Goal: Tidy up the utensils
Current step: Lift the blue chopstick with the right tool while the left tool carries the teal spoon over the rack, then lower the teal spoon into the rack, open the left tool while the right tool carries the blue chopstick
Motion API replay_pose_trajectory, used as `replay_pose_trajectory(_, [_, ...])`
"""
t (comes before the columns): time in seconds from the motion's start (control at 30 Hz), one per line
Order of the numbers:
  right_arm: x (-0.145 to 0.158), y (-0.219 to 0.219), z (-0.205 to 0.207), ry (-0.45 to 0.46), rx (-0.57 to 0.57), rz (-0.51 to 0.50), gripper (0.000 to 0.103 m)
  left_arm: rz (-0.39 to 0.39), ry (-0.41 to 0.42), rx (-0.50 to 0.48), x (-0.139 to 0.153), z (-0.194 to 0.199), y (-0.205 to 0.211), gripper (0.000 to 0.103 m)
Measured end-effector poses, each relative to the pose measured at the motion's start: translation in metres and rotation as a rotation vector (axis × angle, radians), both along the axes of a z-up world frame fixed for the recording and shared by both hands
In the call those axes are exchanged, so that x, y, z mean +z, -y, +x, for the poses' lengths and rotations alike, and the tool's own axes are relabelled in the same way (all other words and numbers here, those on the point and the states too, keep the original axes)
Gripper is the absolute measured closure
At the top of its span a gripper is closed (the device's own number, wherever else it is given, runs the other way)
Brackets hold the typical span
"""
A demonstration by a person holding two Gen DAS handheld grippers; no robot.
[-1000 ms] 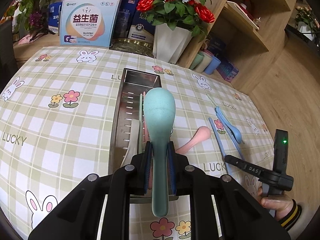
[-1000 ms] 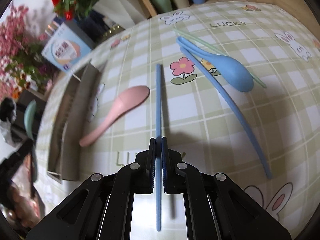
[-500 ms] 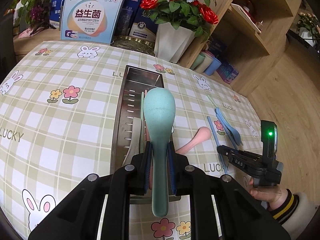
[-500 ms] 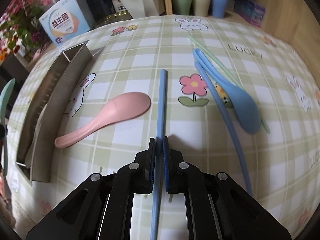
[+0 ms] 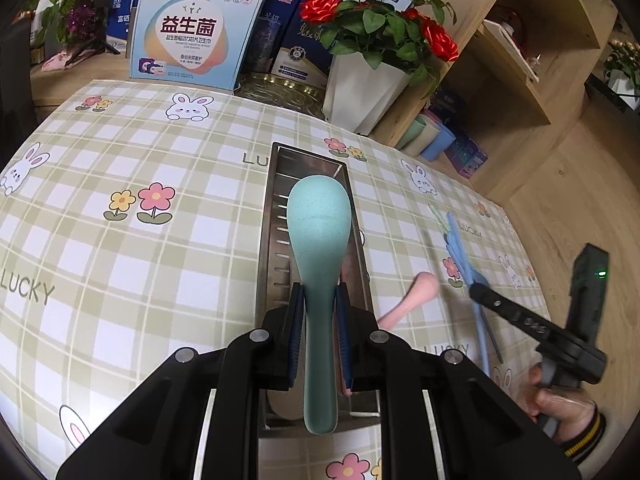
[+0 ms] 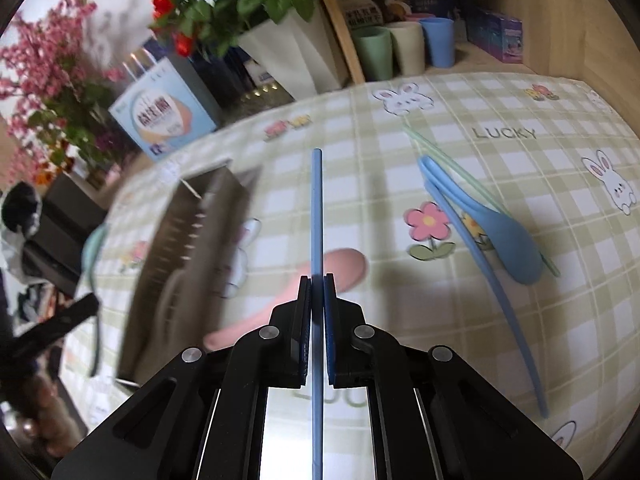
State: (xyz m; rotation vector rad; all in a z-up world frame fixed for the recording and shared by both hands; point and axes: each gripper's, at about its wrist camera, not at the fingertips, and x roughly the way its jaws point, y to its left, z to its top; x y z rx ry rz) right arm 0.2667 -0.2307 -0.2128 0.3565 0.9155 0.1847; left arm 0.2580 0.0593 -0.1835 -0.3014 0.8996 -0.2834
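Pinching the handle of a teal spoon, the left gripper holds it over a long steel tray, bowl pointing away along the tray's length. Both pads press the handle from either side. Pale utensils lie in the tray below, mostly hidden by the spoon and gripper.

The right gripper is clenched on a blue chopstick, which runs straight forward between its pads and sticks out past them at both ends. From the left wrist view, this gripper appears at the right edge above the table, held in a hand with a striped cuff.

A pink spoon lies on the checked tablecloth between the tray and the other loose utensils, partly hidden behind the right gripper. Further right, a blue spoon rests bowl-down beside a second blue chopstick, with a green chopstick crossing under or beside the spoon; which is unclear.

Behind the table stand a white pot of red roses, a printed box, and three cups on a wooden shelf.
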Motion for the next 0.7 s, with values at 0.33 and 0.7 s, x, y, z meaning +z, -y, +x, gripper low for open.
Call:
replay_pose_trajectory(0.33, [-0.005, 0.001, 0.0, -0.011, 0.009, 0.047, 0.097, 0.162, -0.104, -0.066, -0.031, 0.021, 0.03, 0.087])
replay_pose_trajectory(0.7, [-0.012, 0.008, -0.007, -0.034, -0.003, 0.089, 0.097, 0.237, -0.168, -0.051, -0.047, 0.035, 0.037, 0.087])
